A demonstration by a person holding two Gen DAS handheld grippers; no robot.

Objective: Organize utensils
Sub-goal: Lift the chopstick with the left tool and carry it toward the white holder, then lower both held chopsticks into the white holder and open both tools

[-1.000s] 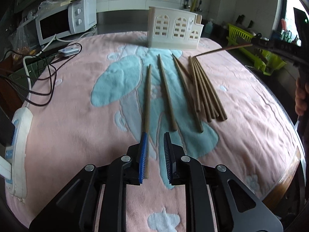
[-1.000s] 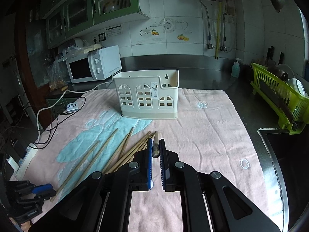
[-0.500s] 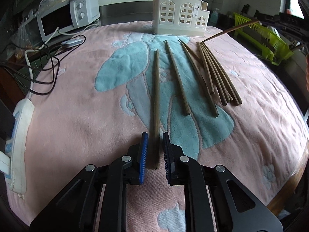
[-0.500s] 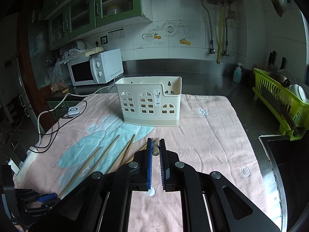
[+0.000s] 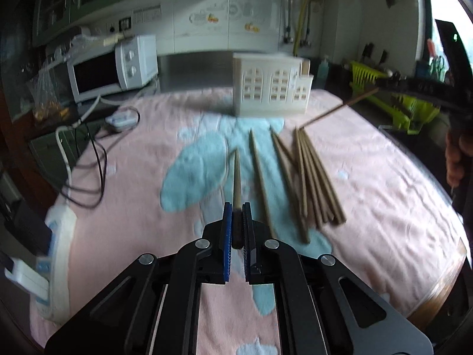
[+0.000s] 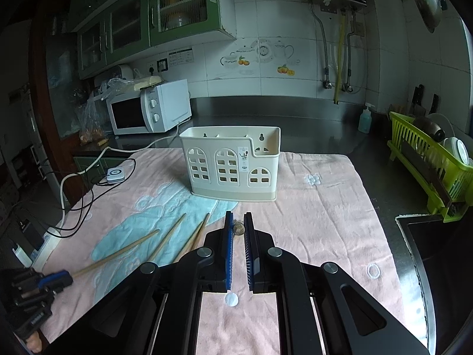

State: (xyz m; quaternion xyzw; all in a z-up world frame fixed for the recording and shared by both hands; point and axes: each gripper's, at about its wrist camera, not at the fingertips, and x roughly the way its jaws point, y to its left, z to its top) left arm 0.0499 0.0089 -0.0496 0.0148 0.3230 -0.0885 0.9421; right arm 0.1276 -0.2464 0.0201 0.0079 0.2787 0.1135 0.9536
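My left gripper [image 5: 237, 208] is shut on a wooden chopstick [image 5: 236, 177] that points forward, lifted off the pink cloth [image 5: 384, 183]. Several more chopsticks [image 5: 310, 177] lie on the cloth to its right. A cream utensil holder [image 5: 272, 91] stands at the far side; it also shows in the right wrist view [image 6: 233, 162]. My right gripper [image 6: 238, 224] is shut on another chopstick [image 6: 238, 228], seen end-on, held above the cloth in front of the holder. The left gripper [image 6: 56, 278] with its chopstick shows at lower left there.
A white microwave [image 6: 150, 109] and cables [image 5: 85, 159] are at the left, with a power strip [image 5: 56, 254] on the cloth's left edge. A green dish rack [image 6: 428, 159] stands at the right, beside a sink [image 6: 437, 254].
My left gripper closed on the leftmost chopstick and lifted it off the cloth. My right gripper rose and moved toward the holder with its chopstick.
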